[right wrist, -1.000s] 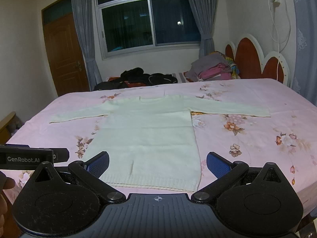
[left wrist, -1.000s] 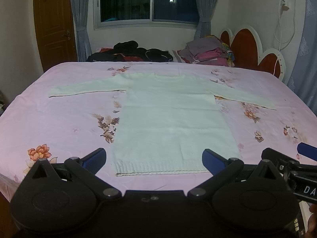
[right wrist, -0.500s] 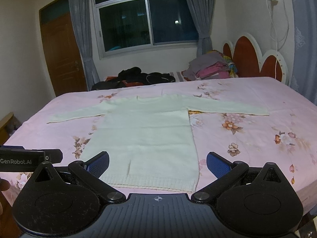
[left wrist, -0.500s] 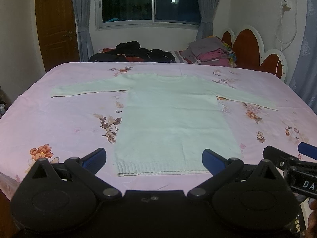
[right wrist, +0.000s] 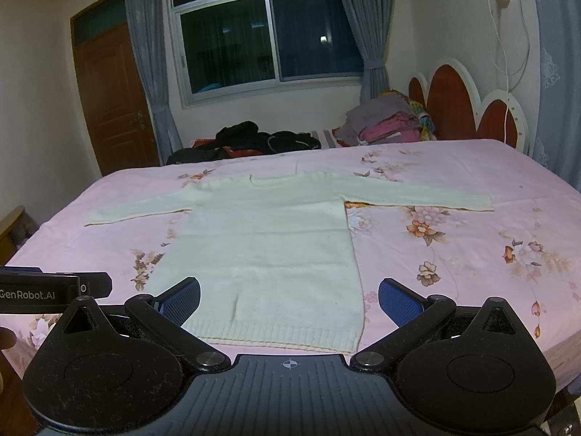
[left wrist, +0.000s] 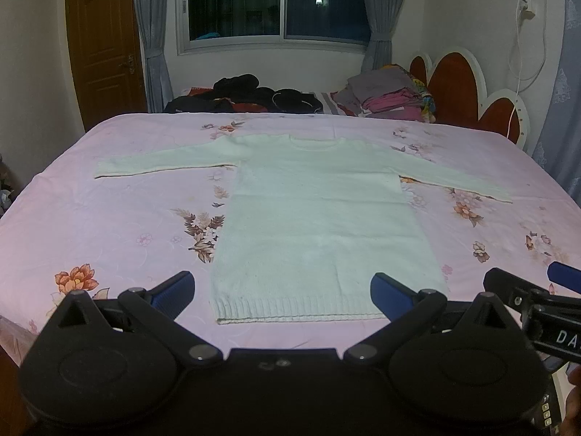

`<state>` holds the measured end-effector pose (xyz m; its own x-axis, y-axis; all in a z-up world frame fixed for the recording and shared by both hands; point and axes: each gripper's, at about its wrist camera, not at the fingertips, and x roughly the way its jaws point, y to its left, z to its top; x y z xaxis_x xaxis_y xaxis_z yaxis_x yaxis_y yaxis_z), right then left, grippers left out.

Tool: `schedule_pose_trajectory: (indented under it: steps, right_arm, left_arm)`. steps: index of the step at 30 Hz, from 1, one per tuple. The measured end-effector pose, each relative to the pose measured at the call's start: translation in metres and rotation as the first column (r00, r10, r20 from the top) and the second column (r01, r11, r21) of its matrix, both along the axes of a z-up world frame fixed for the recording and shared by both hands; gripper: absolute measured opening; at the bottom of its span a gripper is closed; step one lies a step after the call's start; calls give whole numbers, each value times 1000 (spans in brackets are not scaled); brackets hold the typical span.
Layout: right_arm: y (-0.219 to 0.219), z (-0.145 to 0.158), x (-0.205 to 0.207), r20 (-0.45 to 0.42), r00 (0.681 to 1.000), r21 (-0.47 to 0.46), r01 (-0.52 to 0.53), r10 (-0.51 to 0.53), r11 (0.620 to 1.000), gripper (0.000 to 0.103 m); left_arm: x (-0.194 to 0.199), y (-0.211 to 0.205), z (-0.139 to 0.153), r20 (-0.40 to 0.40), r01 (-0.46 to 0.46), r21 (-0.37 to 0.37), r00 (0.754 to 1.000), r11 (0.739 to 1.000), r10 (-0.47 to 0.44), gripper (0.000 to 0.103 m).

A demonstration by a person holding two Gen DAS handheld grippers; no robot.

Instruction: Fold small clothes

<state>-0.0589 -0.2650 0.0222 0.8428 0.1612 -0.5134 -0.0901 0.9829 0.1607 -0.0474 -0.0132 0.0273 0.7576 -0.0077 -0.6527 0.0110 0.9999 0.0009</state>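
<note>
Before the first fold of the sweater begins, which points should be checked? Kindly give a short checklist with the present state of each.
1. sweater lies flat on the bed, both sleeves spread out: ok.
2. left gripper open and holding nothing: ok.
3. right gripper open and holding nothing: ok.
4. Bottom hem is near both grippers and uncovered: ok.
5. Small crease in the fabric above the hem seen from the right wrist; smooth it first: not ok.
6. Piles of clothes at the far side lie apart from the sweater: ok.
</note>
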Motion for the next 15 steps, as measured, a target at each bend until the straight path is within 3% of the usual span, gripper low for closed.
schedule_pose_trajectory:
  steps: [15]
  right_arm:
    - [1,-5,8,-10,1000,1,-2,2,1000,103]
  left_arm:
    - [8,1,-3,-15,-8,2,1000,1000,8,103]
